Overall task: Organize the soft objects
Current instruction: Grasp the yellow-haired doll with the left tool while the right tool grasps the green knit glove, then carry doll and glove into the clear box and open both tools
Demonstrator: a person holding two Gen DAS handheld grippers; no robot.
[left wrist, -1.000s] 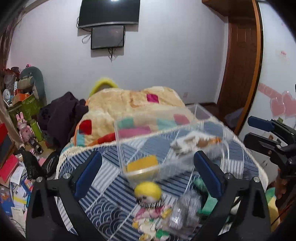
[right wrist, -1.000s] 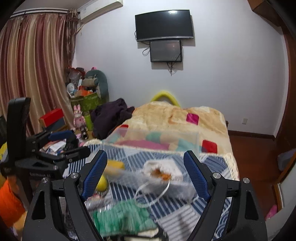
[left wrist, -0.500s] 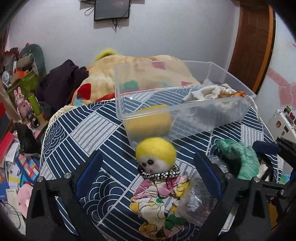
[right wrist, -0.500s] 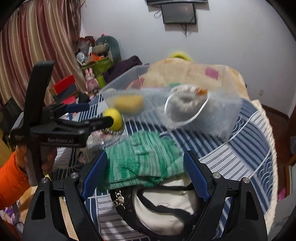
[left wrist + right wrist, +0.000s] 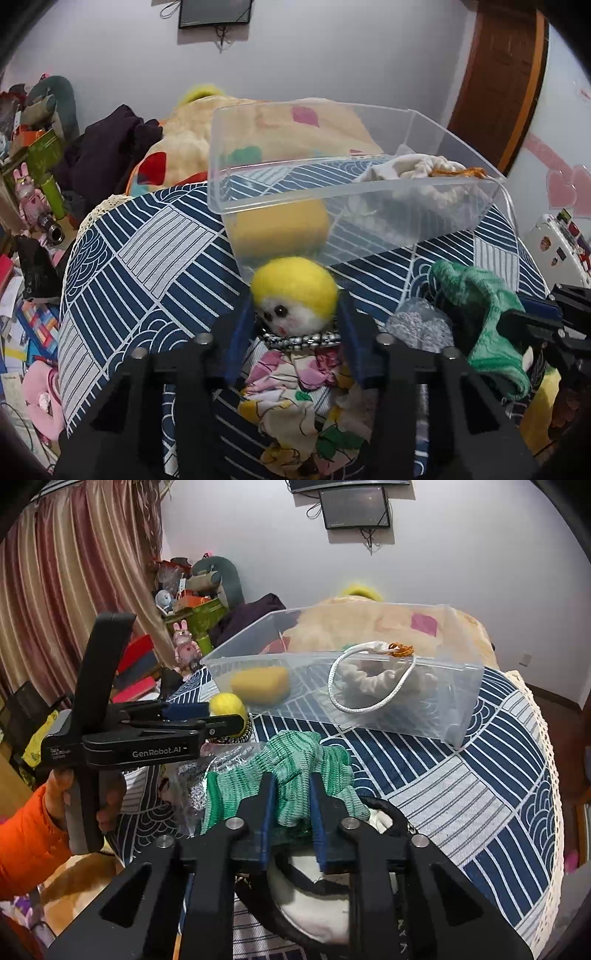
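Inside one bin [image 5: 369,192]: two soft objects [image 5: 282,227].

My left gripper [image 5: 295,317] is clamped on the doll [image 5: 295,295], pads at its head; my right gripper [image 5: 291,794] pinches the green cloth [image 5: 295,768].

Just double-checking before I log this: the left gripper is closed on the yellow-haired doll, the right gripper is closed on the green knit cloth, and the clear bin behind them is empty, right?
Not quite. The clear bin is not empty: the right wrist view shows a yellow sponge and a white drawstring pouch inside it. The rest holds: the left gripper is closed on the yellow-haired doll, the right gripper on the green knit cloth.
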